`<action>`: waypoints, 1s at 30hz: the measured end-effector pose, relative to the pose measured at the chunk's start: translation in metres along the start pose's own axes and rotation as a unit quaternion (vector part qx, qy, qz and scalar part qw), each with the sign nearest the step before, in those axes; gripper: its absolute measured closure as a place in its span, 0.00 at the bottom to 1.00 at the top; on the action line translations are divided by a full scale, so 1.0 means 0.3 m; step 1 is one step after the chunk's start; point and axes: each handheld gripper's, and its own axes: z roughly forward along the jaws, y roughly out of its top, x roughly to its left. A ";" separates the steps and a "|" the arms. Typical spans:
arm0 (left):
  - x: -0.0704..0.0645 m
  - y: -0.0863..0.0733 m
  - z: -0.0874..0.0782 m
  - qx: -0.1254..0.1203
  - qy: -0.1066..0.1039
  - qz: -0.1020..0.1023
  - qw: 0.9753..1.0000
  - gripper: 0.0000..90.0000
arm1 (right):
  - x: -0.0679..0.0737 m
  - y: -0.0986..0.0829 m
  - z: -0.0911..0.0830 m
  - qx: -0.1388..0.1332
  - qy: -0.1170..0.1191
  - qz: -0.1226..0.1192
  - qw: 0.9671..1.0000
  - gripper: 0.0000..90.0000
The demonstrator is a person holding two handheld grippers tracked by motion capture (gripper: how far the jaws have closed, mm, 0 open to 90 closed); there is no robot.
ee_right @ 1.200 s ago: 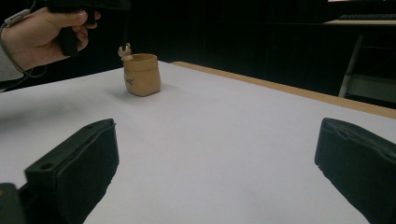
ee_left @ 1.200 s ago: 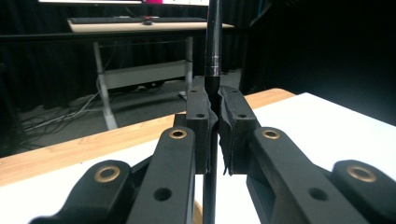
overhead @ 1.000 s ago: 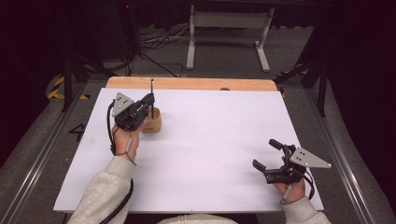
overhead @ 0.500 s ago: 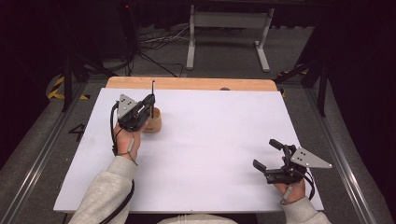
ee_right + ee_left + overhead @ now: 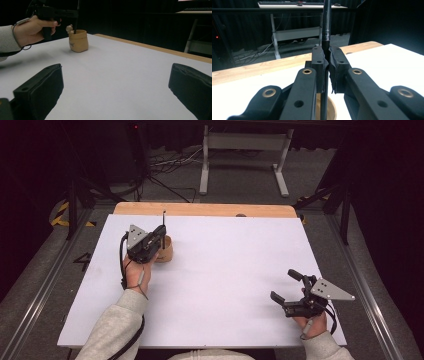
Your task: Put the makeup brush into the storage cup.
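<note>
Hardly anything has moved since the earlier frames: the left gripper (image 5: 159, 238) stays over the small tan pot (image 5: 165, 249) near the far left of the white table (image 5: 230, 270), and the right gripper (image 5: 291, 287) stays low at the near right corner.

The left gripper's jaws are pressed together on a thin black rod (image 5: 326, 30), pinching it between the pads (image 5: 320, 65). The rod stands upright, its long axis vertical; its top points up past the jaws and its lower end reaches down into the pot (image 5: 331, 110).

The right gripper's jaws are spread wide and hold nothing, hovering just above the bare table well apart from the pot (image 5: 78, 40).

One rod, one pot, two grippers. The pot carries a small rounded knob (image 5: 69, 28) at its rim.
</note>
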 end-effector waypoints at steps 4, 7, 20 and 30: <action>-0.001 -0.006 0.001 0.002 0.000 0.001 1.000 0.93 | 0.000 -0.002 0.002 0.000 0.001 0.001 1.000 0.00; -0.001 -0.014 0.001 0.004 0.001 -0.002 1.000 0.93 | 0.001 -0.001 0.002 0.001 0.001 0.001 1.000 0.00; -0.004 -0.043 0.005 0.014 0.002 -0.001 1.000 0.92 | 0.000 0.000 0.002 0.001 0.004 -0.002 1.000 0.00; 0.003 -0.024 -0.027 -0.004 -0.040 -0.011 0.999 0.48 | -0.001 0.001 -0.001 -0.002 0.004 -0.001 1.000 0.00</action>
